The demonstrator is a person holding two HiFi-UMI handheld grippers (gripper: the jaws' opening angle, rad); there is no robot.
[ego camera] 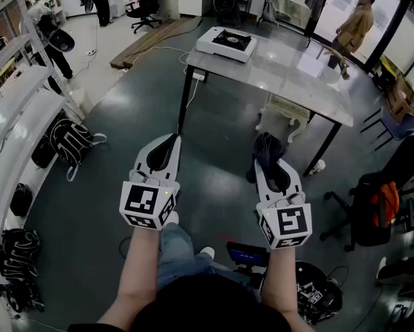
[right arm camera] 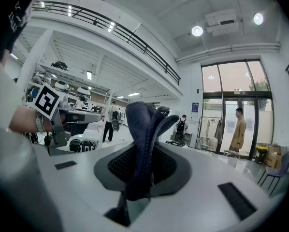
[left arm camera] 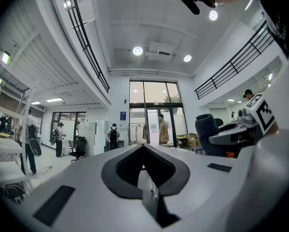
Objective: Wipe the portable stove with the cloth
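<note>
Right gripper, clamping the dark cloth, is facing the portable stove well ahead; left gripper is hovering closed, empty.

No legible text anywhere. Cubes of left gripper and right gripper: black-and-white square marker each, pattern only. Small blue sign just left of glass doors: print too small to read
</note>
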